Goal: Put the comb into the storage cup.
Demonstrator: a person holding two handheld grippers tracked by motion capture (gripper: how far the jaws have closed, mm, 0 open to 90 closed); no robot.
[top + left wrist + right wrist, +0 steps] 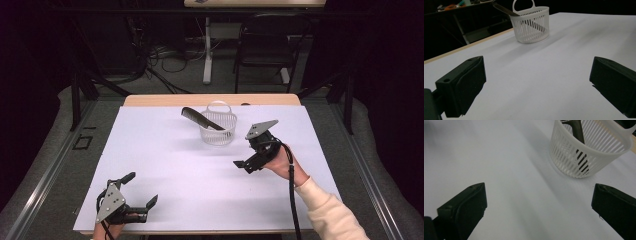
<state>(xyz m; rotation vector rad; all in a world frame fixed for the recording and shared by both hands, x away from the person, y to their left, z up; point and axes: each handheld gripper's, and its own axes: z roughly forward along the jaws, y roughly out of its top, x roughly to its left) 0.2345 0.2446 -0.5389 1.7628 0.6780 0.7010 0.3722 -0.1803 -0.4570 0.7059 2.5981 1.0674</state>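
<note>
White slatted basket (218,129), table's far edge: dark comb (201,118), probably, leaning inside. Right gripper (250,161) released beside it; left gripper (141,189) released, near-left corner. Placing done; next, withdraw

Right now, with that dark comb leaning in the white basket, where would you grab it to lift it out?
Probably by the comb's free end, which sticks out over the basket's left rim and slants up and away. Its other end is down inside the slatted wall, hard to reach. The open right gripper is nearest; I'd come from above and close across the comb's thin faces.
</note>
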